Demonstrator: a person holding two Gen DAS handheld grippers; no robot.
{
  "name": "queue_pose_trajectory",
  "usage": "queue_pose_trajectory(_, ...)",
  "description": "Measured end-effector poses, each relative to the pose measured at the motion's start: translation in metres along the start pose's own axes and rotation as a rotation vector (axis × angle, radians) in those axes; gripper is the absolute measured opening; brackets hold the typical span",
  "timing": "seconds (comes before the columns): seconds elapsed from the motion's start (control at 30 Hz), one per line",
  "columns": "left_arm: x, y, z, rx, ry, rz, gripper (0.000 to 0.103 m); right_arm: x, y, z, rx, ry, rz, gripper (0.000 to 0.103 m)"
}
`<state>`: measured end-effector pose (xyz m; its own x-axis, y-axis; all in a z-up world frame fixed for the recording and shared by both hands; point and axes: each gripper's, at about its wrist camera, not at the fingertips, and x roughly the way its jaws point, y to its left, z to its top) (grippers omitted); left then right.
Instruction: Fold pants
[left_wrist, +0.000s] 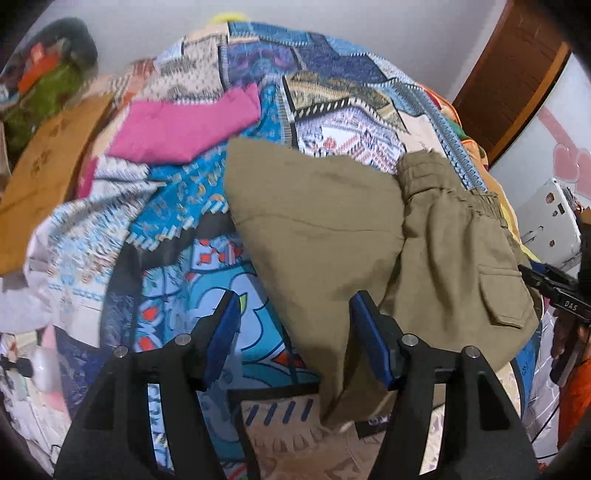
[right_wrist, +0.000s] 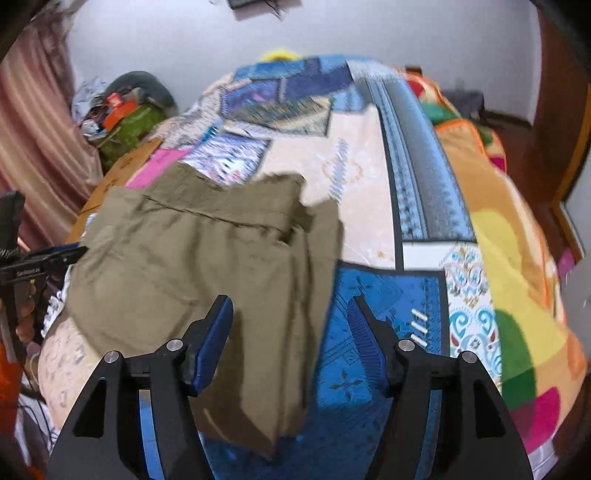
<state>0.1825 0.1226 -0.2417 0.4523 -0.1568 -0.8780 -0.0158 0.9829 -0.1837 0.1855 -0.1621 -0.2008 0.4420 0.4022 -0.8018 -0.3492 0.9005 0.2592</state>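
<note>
Nearest, left gripper (left_wrist: 293, 334) and right gripper (right_wrist: 291, 338), fingers spread, grasping nothing. Beyond, on patterned bedspread (right_wrist: 369, 192): olive pants (right_wrist: 207, 266), partly folded, long axis crosswise, waistband (left_wrist: 448, 192) toward right. Farther back, pink cloth (left_wrist: 184, 129).

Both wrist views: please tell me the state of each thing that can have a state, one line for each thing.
Left gripper: open, holding nothing.
Right gripper: open, holding nothing.
Khaki pants: partly folded, lying loose on the bedspread, not gripped.
Pocket flap: closed, flat.
Pink cloth: lying apart from the pants, wrinkled.
Patterned bedspread: spread over the bed.
</note>
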Motion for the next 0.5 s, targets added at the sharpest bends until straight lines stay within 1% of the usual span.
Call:
queue_pose_trajectory(0.07,0.008,0.0,0.001,-0.012,0.013,-0.037,0.063,0.008,-0.008,-0.003,0.035,0.024,0.047,0.06)
queue_pose_trajectory(0.1,0.009,0.0,0.003,-0.019,0.008,-0.056,0.063,0.011,-0.012,-0.004,0.061,0.022,0.078,0.06)
queue_pose_trajectory(0.17,0.013,0.0,0.008,-0.023,0.01,-0.085,0.063,0.014,-0.017,-0.003,0.088,0.024,0.113,0.06)
queue_pose_trajectory(0.3,0.018,-0.002,0.016,-0.02,0.007,-0.11,0.063,0.026,-0.024,0.001,0.15,0.045,0.184,0.061)
queue_pose_trajectory(0.37,0.019,-0.003,0.019,-0.018,-0.001,-0.114,0.063,0.029,-0.021,0.005,0.143,0.05,0.196,0.061)
queue_pose_trajectory(0.4,0.02,-0.004,0.021,-0.02,-0.007,-0.114,0.062,0.03,-0.019,0.006,0.14,0.052,0.2,0.058)
queue_pose_trajectory(0.43,0.021,-0.005,0.022,-0.021,-0.01,-0.111,0.06,0.032,-0.018,0.007,0.142,0.055,0.213,0.051)
queue_pose_trajectory(0.47,0.021,-0.006,0.023,-0.019,-0.015,-0.107,0.058,0.033,-0.018,0.008,0.146,0.055,0.222,0.049)
queue_pose_trajectory(0.5,0.02,-0.007,0.024,-0.017,-0.019,-0.105,0.05,0.033,-0.017,0.009,0.147,0.054,0.224,0.044)
